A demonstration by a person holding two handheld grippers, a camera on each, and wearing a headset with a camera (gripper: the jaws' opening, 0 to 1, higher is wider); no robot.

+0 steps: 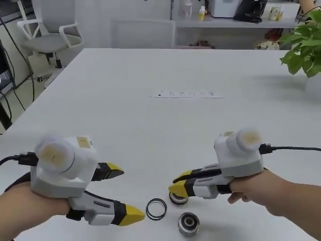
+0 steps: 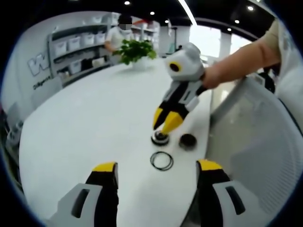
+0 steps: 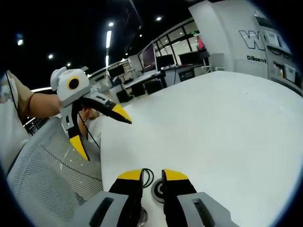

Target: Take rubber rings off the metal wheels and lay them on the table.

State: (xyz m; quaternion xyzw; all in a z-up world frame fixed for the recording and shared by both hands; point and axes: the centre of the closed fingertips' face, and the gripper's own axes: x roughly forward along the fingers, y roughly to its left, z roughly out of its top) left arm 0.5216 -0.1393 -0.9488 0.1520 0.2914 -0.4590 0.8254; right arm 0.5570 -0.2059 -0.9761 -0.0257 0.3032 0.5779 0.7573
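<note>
**Hovering at a wheel, one ring loose on the counter**

Two metal wheels sit near the front edge of the white counter [image 1: 150, 130]. One ring [image 1: 147, 208], thin and black, lies flat beside them, clear of both and touching neither.

The right gripper [image 1: 178, 184] reaches in from the right. Its yellow-tipped jaws are drawn near together with a slim gap, and the tips are right at the top of the first wheel [image 1: 179, 200]. I cannot tell whether they pinch anything on it. In the right gripper view this wheel lies just past the jaw tips, with the ring a little further left.

The second wheel [image 1: 188, 224] stands apart, closer to the person and just right of the ring, with a dark band around its rim.

The left gripper [image 1: 123, 193] hangs to the left of the ring with its jaws spread wide and holding nothing. In the left gripper view the ring lies ahead, between the two tips.

A plant [image 1: 303, 50] stands at the counter's far right corner.
</note>
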